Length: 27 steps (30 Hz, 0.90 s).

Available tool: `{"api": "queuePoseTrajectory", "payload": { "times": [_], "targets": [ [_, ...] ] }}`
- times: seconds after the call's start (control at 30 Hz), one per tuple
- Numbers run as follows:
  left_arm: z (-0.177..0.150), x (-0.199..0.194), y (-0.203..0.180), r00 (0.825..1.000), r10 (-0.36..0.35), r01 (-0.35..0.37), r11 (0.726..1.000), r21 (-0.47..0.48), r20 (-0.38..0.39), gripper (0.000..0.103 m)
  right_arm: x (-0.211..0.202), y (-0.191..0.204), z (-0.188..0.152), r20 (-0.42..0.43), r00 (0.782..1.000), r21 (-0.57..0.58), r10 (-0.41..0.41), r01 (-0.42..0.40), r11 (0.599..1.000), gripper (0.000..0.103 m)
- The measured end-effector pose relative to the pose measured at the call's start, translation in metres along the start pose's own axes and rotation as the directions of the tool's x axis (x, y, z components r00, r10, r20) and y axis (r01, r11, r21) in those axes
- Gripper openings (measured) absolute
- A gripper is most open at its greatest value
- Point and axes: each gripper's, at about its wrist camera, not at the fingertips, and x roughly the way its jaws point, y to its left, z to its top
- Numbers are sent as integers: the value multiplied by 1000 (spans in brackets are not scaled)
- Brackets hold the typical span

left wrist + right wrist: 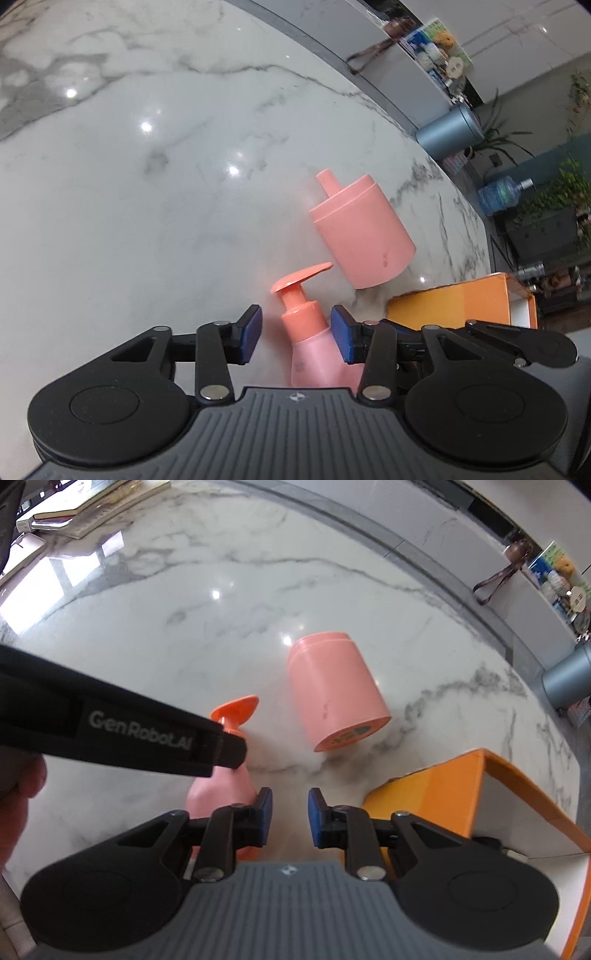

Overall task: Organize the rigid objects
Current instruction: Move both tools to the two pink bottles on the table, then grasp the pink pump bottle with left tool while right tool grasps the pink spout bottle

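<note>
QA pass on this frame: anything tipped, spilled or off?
Yes: the pink cup lies on its side on the marble table, spout pointing away, not upright. The pink pump bottle stands between the left gripper's open fingers. No spill visible.

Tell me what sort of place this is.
Probably a home's open living or kitchen area. A glossy marble table holds a pink pump bottle, a toppled pink cup and an orange box; beyond stand houseplants and a water jug.
</note>
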Motion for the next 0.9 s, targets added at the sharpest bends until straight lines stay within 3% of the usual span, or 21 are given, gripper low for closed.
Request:
{"api": "queuePoseTrajectory", "payload": {
  "times": [0.13,0.3,0.37,0.47,0.57,0.63,0.7,0.83,0.9],
  "targets": [
    [-1,2,-2,1000,-19,20,999,25,-22,48,2,-4,3,-8,999,29,36,-36,999,20],
    [-1,4,-8,999,-22,25,997,74,-35,33,4,-8,4,-16,995,78,101,-99,992,16],
    [-3,3,-10,999,-20,23,995,98,-33,33,5,-4,4,-21,993,72,114,-112,991,16],
    [-4,-4,-9,1000,-14,14,993,119,-6,32,3,1,5,-21,994,45,105,-104,994,17],
    [0,-20,-5,997,10,-21,989,145,82,31,-6,1,12,10,996,26,87,-88,996,18],
    [7,-29,3,992,9,-26,990,137,125,30,-15,2,20,42,998,-8,47,-46,999,24],
    [12,-37,10,987,14,-36,990,133,162,29,-21,3,29,74,997,-51,0,3,999,40],
    [18,-44,17,979,23,-51,989,136,202,29,-21,0,53,117,991,-125,-71,86,988,52],
    [20,-45,19,979,15,-42,990,133,203,29,-14,-4,66,116,989,-158,-87,105,982,69]
  ]
}}
